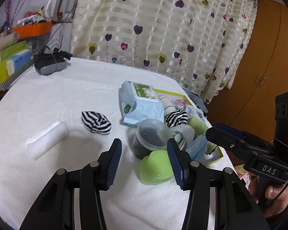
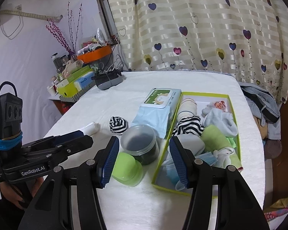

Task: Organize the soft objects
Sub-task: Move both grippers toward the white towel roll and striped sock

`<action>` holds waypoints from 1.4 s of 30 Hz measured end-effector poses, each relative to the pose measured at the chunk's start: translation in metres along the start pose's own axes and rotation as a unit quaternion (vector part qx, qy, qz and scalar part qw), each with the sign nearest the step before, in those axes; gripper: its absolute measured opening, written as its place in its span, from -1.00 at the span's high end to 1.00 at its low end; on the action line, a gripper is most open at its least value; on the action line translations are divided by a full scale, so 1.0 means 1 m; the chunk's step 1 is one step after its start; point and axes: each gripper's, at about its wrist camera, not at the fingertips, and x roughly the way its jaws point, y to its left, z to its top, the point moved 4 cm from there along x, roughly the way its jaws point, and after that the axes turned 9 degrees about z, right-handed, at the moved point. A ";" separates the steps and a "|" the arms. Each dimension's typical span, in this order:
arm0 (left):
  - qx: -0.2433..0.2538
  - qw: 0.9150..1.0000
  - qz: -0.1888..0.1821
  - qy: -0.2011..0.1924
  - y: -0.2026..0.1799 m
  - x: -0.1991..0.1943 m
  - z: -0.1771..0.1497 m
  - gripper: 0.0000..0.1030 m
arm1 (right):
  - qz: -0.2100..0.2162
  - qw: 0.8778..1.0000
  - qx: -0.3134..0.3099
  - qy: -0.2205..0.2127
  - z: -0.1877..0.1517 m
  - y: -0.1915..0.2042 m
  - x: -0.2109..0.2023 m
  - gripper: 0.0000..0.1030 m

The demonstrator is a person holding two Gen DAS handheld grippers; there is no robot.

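Green cup between open left claw, striped sock beyond.

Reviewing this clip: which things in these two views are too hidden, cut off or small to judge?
- Jar contents: dark through a cloudy lid, both views; unidentifiable.
- Box floor: right wrist view, buried under socks and cloths; the right gripper finger covers its near corner.
- Wipes pack print: too small in both.
- Bundle past the table edge: right wrist view, cut by the table and frame rim.
- Left gripper: empty, but hides the green cup edge.
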 end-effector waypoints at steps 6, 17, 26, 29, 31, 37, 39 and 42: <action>-0.014 1.000 0.000 0.005 0.013 0.000 -0.006 0.07 | 0.007 1.000 -0.007 0.006 -0.002 0.008 0.005 -0.08; -0.047 0.999 -0.004 -0.001 0.040 -0.010 -0.013 0.07 | 0.018 1.000 -0.018 0.014 -0.005 0.024 0.013 -0.08; -0.065 0.998 0.010 0.002 0.061 -0.014 -0.019 0.07 | 0.028 0.999 -0.020 0.024 -0.010 0.031 0.021 -0.08; -0.069 0.998 0.010 -0.001 0.065 -0.016 -0.020 0.07 | 0.030 0.999 -0.022 0.024 -0.011 0.033 0.020 -0.08; -0.074 0.997 0.011 0.001 0.069 -0.016 -0.022 0.07 | 0.032 0.999 -0.021 0.023 -0.011 0.034 0.019 -0.08; -0.082 0.996 0.025 -0.008 0.084 -0.020 -0.023 0.07 | 0.046 0.998 -0.025 0.024 -0.013 0.039 0.023 -0.08; -0.083 0.996 0.029 -0.013 0.089 -0.022 -0.023 0.07 | 0.052 0.998 -0.036 0.028 -0.014 0.045 0.026 -0.08; -0.083 0.996 0.040 -0.016 0.096 -0.022 -0.024 0.07 | 0.057 0.997 -0.051 0.034 -0.014 0.053 0.032 -0.08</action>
